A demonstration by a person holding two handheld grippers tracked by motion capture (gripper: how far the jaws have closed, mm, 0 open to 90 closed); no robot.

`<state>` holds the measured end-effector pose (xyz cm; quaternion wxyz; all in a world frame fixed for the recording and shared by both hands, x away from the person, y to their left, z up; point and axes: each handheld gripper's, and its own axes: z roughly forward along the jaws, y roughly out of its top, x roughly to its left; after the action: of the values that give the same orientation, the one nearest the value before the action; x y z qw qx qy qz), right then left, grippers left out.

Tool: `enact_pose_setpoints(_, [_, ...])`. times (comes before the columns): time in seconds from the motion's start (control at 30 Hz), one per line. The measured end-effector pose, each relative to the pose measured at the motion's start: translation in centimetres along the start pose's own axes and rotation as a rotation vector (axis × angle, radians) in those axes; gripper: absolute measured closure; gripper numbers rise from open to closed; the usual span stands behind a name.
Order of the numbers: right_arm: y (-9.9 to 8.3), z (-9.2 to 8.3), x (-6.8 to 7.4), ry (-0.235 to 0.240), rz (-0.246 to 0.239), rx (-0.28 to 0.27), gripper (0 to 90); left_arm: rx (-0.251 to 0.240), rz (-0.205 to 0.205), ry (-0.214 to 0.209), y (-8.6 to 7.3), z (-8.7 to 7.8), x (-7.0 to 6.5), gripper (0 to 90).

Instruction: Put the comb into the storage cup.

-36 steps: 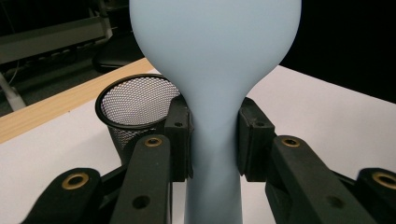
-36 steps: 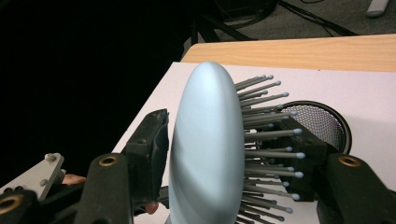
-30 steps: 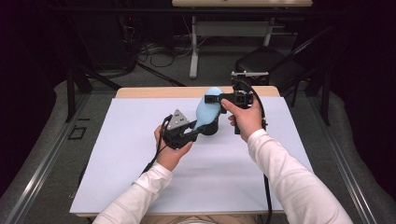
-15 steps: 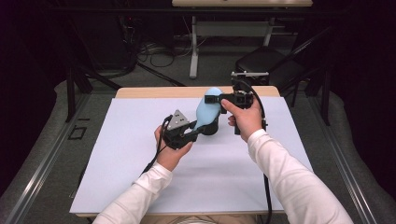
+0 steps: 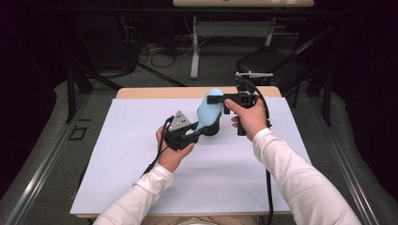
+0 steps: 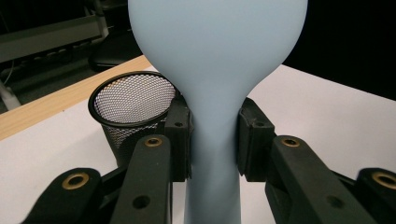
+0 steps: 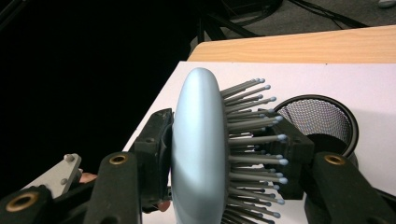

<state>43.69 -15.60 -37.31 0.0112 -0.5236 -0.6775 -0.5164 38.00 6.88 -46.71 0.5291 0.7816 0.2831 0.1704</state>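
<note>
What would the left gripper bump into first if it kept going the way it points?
The left gripper already clamps the brush handle, so the brush goes along. Next, probably the mesh cup, just beside its line; depth is unclear.

Both arms wear long white sleeves (image 5: 300, 183), entering from the bottom of the high view. The left gripper (image 5: 199, 132) is black, with a grey three-cornered plate (image 5: 179, 121) on top and a black cable (image 5: 157, 157) trailing toward the lower left. The right gripper (image 5: 217, 101) is black too (its cable (image 5: 269, 197) runs down the lower right). Up close, the jaws carry brass-ringed screw holes (image 6: 153, 142).
</note>
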Motion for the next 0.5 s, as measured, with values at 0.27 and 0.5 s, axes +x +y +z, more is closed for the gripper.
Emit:
enact_pose_setpoints(0.27, [0.07,-0.13,0.11,0.003,0.026,0.009,48.0,-0.004,-0.002,-0.003,0.0,-0.06,-0.07,69.9])
enact_pose_setpoints(0.5, [0.25,-0.11,0.15,0.009,0.04,0.026,48.8,-0.005,-0.001,-0.004,-0.03,-0.08,-0.07,69.9])
